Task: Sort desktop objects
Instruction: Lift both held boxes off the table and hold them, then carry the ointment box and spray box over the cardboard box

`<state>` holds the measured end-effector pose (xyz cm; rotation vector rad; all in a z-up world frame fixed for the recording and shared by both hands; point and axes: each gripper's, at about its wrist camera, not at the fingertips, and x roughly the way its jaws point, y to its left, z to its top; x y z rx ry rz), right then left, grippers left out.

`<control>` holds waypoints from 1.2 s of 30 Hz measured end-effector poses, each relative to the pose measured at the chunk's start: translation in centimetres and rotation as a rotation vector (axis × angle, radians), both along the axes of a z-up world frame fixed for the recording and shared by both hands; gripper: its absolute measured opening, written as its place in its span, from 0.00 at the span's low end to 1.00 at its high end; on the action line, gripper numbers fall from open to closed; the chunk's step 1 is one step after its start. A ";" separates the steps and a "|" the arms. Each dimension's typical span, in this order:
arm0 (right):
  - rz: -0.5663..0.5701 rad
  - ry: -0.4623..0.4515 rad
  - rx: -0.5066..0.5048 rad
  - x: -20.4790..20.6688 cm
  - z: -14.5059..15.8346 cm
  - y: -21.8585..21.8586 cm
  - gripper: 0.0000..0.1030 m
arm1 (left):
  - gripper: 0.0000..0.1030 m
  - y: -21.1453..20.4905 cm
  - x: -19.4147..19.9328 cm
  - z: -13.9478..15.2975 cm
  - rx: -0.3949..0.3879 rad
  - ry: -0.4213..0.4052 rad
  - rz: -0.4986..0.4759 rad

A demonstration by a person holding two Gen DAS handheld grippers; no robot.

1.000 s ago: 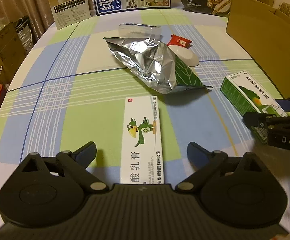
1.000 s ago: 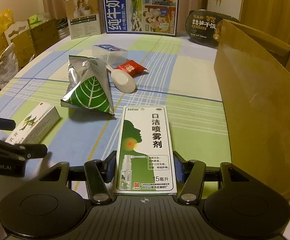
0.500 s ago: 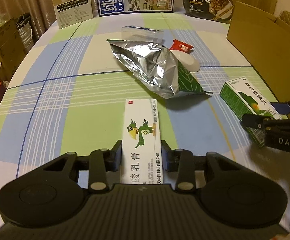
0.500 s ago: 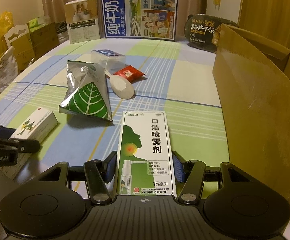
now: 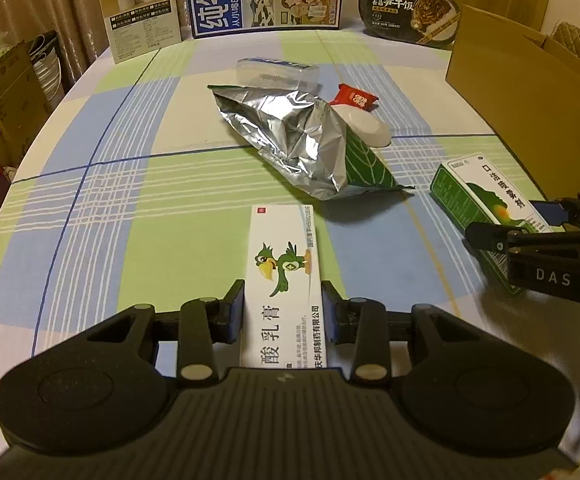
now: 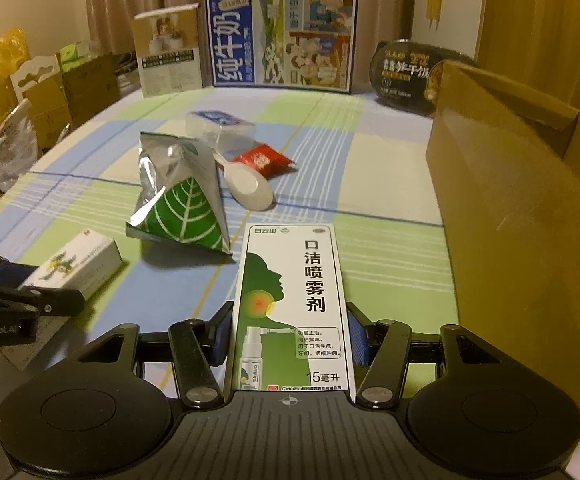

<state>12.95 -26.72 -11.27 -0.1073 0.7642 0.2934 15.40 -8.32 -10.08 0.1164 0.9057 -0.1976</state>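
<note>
My left gripper (image 5: 282, 312) is shut on a white ointment box with a green bird (image 5: 282, 276), held just above the checked tablecloth. My right gripper (image 6: 290, 332) is shut on a green-and-white mouth-spray box (image 6: 294, 304), lifted off the cloth. Each gripper shows in the other's view: the right one (image 5: 530, 228) with the spray box (image 5: 478, 196), the left one (image 6: 30, 296) with the ointment box (image 6: 74, 264). A silver and green foil bag (image 5: 302, 140), a white spoon (image 5: 366, 124), a red sachet (image 5: 354, 98) and a clear plastic box (image 5: 278, 74) lie in the middle of the table.
An open cardboard box (image 6: 522, 208) stands along the right edge of the table. A blue milk carton (image 6: 282, 32), a small tan box (image 6: 166, 52) and a black meal tray (image 6: 406, 76) stand at the back. Cartons and bags (image 6: 38, 92) sit off the table's left edge.
My left gripper went from wide open to shut on the ointment box. My right gripper has lifted the spray box a little, still shut on it.
</note>
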 end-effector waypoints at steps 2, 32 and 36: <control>0.003 -0.007 0.003 -0.5 0.4 0.0 0.51 | 0.32 0.1 -0.2 0.2 -0.009 0.000 -0.004; -0.054 0.035 0.063 -3.8 0.3 -0.9 0.51 | 0.32 -1.4 -1.7 -0.4 0.008 0.018 -0.052; -0.059 0.007 0.067 -4.1 1.0 -1.0 0.51 | 0.32 -1.4 -1.9 0.3 -0.002 0.001 -0.055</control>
